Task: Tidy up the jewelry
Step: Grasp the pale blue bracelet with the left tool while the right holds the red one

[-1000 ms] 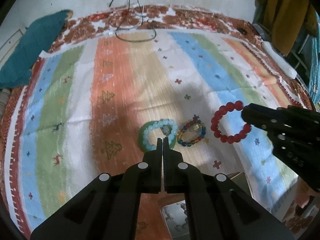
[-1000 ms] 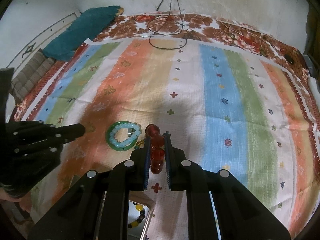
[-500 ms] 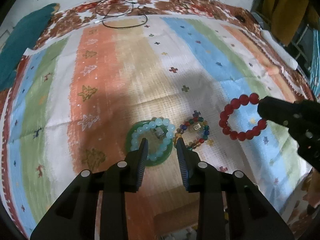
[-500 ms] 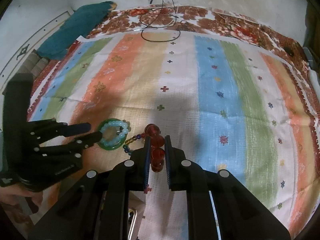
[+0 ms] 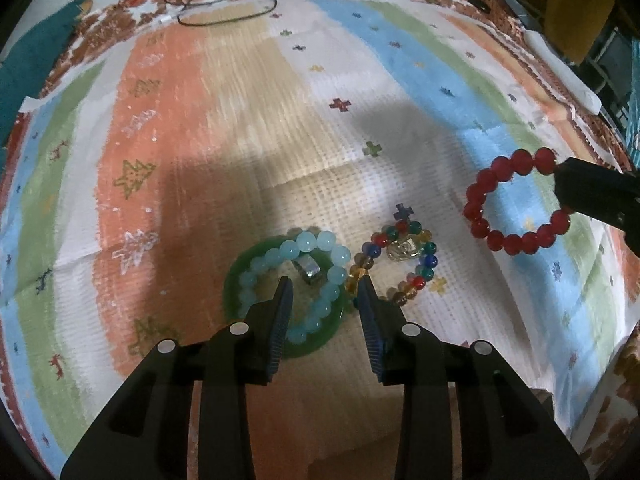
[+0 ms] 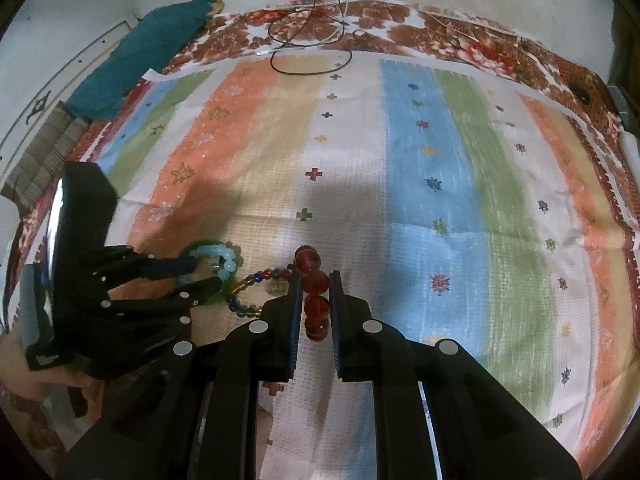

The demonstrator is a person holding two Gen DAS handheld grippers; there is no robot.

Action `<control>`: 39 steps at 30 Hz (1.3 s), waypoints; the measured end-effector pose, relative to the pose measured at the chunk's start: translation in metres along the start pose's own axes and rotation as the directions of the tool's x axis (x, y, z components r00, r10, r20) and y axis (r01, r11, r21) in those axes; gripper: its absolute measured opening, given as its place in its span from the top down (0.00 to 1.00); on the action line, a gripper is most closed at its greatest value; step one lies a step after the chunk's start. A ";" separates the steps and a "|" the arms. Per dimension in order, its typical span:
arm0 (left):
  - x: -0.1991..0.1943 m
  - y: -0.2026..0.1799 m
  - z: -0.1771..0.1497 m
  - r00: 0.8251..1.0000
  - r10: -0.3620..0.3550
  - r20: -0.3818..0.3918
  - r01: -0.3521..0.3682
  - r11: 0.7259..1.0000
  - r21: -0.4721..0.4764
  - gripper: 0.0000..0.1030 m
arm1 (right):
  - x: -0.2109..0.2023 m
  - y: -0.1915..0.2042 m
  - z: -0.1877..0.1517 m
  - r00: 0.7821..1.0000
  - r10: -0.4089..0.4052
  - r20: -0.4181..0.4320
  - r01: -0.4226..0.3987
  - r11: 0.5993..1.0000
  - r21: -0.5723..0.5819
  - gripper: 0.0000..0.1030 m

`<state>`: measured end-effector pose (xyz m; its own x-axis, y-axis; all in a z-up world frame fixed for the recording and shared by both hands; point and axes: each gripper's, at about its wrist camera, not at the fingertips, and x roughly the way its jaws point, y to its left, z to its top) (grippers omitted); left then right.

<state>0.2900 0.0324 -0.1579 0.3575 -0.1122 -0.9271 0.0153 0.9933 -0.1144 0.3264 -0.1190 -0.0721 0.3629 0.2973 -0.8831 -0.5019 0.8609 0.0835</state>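
A light blue bead bracelet (image 5: 280,254) lies on a green bangle (image 5: 234,280) on the striped cloth, with a small silver ring (image 5: 308,270) inside it. A multicoloured bead bracelet (image 5: 416,270) lies just right of them. My left gripper (image 5: 324,286) is open, its fingertips straddling the right side of the blue bracelet and bangle. My right gripper (image 6: 314,280) is shut on a red bead bracelet (image 6: 310,280) and holds it above the cloth; the bracelet also shows in the left wrist view (image 5: 500,200).
The striped cloth (image 6: 420,180) covers the surface, over a brown floral cloth (image 6: 460,40) at the back. A black cable (image 6: 308,44) lies at the far edge. A teal cushion (image 6: 140,56) sits at the far left.
My left gripper opened and moved forward and down over the blue bracelet and bangle. My right gripper kept holding the red bracelet, nearly still.
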 end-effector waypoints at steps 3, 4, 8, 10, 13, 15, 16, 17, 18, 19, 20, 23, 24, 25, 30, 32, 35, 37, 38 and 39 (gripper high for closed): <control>0.007 0.000 0.002 0.999 -0.016 -0.028 0.017 1.000 0.010 0.68 | 0.003 -0.001 0.001 1.000 0.000 -0.006 0.000 1.000 -0.004 0.86; 0.008 0.001 0.002 0.999 -0.022 -0.032 0.023 1.000 0.008 0.68 | 0.003 -0.001 0.002 1.000 0.000 -0.008 -0.001 1.000 -0.005 0.86; 0.015 0.005 0.004 0.996 -0.058 -0.068 0.058 0.998 -0.001 0.68 | 0.008 -0.003 0.004 1.000 -0.001 -0.016 0.001 1.000 -0.004 0.86; 0.018 0.005 0.003 0.995 -0.061 -0.082 0.062 0.998 0.002 0.68 | 0.009 -0.003 0.004 1.000 -0.002 -0.018 0.002 1.000 -0.007 0.86; 0.022 0.005 0.004 0.993 -0.069 -0.097 0.070 0.998 0.000 0.69 | 0.010 -0.002 0.004 1.000 -0.005 -0.021 0.005 1.000 -0.011 0.86; 0.022 0.004 0.004 0.992 -0.082 -0.097 0.082 0.997 0.000 0.76 | 0.011 -0.002 0.004 1.000 -0.007 -0.024 0.007 1.000 -0.012 0.86; 0.022 0.004 0.004 0.992 -0.080 -0.095 0.080 0.997 0.002 0.80 | 0.011 -0.002 0.004 1.000 -0.008 -0.025 0.008 1.000 -0.014 0.86; 0.021 0.003 0.004 0.993 -0.070 -0.092 0.071 0.997 0.006 0.85 | 0.012 -0.002 0.004 1.000 -0.008 -0.027 0.008 1.000 -0.015 0.86; 0.020 0.002 0.003 0.994 -0.063 -0.090 0.064 0.998 0.010 0.85 | 0.013 -0.002 0.004 1.000 -0.009 -0.028 0.009 1.000 -0.016 0.86; 0.019 0.001 0.003 0.994 -0.057 -0.088 0.059 0.998 0.014 0.85 | 0.013 -0.002 0.004 1.000 -0.010 -0.028 0.009 1.000 -0.017 0.86; 0.019 0.001 0.003 0.995 -0.050 -0.087 0.052 0.998 0.020 0.85 | 0.013 -0.002 0.004 1.000 -0.011 -0.028 0.011 1.000 -0.017 0.86; 0.016 -0.001 0.003 0.996 -0.041 -0.080 0.043 0.999 0.024 0.89 | 0.013 -0.001 0.005 1.000 -0.011 -0.028 0.011 1.000 -0.020 0.86; 0.015 -0.002 0.003 0.996 -0.041 -0.076 0.043 0.999 0.021 0.89 | 0.013 -0.001 0.005 1.000 -0.012 -0.027 0.012 1.000 -0.021 0.86; 0.013 -0.001 0.003 0.996 -0.041 -0.074 0.042 0.999 0.017 0.89 | 0.013 -0.002 0.005 1.000 -0.013 -0.026 0.012 1.000 -0.021 0.86; -0.002 0.002 0.000 0.999 -0.018 -0.046 0.018 1.000 0.005 0.89 | 0.011 -0.001 0.003 1.000 -0.014 -0.021 0.014 1.000 -0.025 0.86; -0.009 0.003 0.000 0.999 -0.010 -0.032 0.010 1.000 -0.006 0.89 | 0.010 0.001 0.002 1.000 -0.014 -0.019 0.013 1.000 -0.027 0.86; -0.022 0.004 -0.001 1.000 0.012 -0.005 -0.012 1.000 -0.018 0.89 | 0.007 0.003 0.001 1.000 -0.015 -0.015 0.015 0.999 -0.032 0.86; -0.029 0.004 -0.002 0.999 0.034 0.011 -0.034 0.999 -0.018 0.89 | 0.005 0.004 0.000 1.000 -0.015 -0.011 0.014 0.999 -0.034 0.86; -0.033 0.005 -0.003 0.999 0.048 0.019 -0.047 0.999 -0.022 0.89 | 0.003 0.005 -0.001 1.000 -0.014 -0.008 0.014 0.999 -0.035 0.86; -0.035 0.005 -0.004 0.998 0.055 0.023 -0.055 0.998 -0.027 0.89 | 0.002 0.006 -0.001 1.000 -0.014 -0.006 0.013 0.999 -0.036 0.86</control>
<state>0.2741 0.0416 -0.1273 0.3793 -0.0564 -0.9235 -0.0299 0.9969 -0.0732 0.3230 -0.1135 -0.0743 0.3650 0.2831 -0.8869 -0.5246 0.8495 0.0553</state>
